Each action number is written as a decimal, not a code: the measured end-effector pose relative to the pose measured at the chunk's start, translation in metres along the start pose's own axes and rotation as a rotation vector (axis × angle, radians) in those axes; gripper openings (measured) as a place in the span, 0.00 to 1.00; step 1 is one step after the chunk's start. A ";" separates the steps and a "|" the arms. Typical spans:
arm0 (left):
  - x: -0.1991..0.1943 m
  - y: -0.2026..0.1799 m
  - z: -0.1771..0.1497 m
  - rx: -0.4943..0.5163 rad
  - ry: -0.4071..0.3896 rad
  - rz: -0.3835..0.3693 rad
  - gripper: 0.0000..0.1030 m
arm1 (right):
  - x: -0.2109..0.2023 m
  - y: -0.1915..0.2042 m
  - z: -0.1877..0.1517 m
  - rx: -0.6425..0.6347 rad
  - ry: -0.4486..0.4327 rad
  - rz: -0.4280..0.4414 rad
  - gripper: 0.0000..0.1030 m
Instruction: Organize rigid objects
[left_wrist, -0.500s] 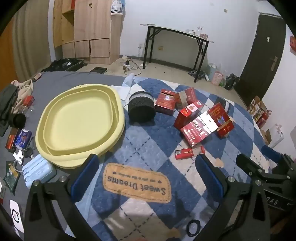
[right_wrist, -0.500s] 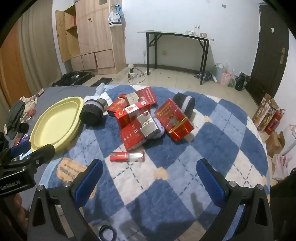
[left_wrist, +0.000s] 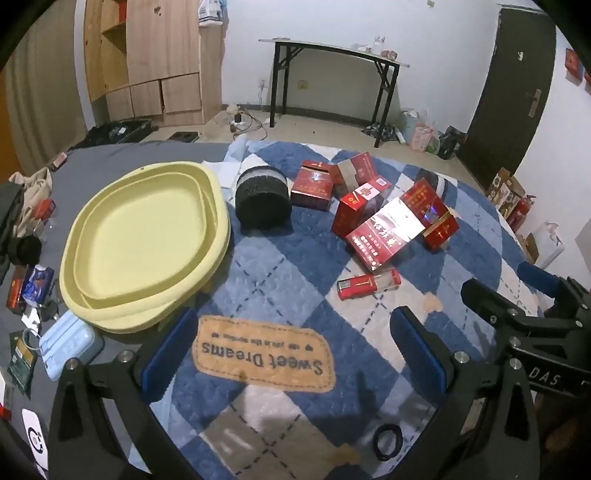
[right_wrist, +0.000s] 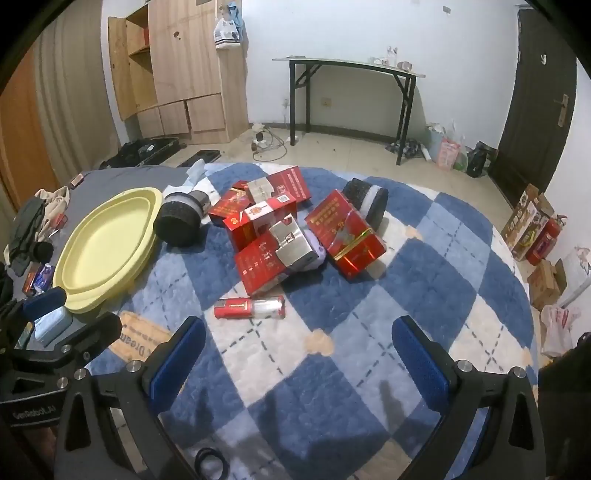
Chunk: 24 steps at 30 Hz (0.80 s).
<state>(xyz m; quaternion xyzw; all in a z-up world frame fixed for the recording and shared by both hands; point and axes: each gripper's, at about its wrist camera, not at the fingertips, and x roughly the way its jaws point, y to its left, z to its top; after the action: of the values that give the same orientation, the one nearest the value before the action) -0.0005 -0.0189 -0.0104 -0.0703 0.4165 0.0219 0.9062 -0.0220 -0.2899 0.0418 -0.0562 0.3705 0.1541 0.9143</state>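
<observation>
While both grippers, left gripper and right gripper, are hovering with fingers fully spread and empty, we are still choosing a first pick: likely the small red tube, then the yellow tray.

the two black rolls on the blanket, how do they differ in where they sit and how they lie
The near black roll lies beside the yellow tray, its dark round end facing the camera. The far black roll lies behind the red boxes, tilted, with more of its pale band showing and one box partly covering it. Both are dark, cylindrical, on their sides on the blue checked blanket.
</observation>
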 end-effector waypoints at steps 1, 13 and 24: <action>-0.001 0.000 -0.001 -0.009 0.000 -0.003 1.00 | 0.000 0.002 -0.001 0.000 0.001 -0.001 1.00; -0.001 0.007 0.003 -0.036 0.005 -0.014 1.00 | -0.009 -0.005 -0.002 -0.008 -0.018 -0.010 1.00; -0.001 0.010 0.006 -0.056 0.010 -0.018 1.00 | -0.015 -0.003 -0.002 -0.017 -0.031 -0.014 1.00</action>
<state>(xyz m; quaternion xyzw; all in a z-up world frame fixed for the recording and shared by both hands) 0.0023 -0.0081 -0.0073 -0.0994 0.4194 0.0251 0.9020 -0.0323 -0.2969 0.0504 -0.0643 0.3544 0.1517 0.9205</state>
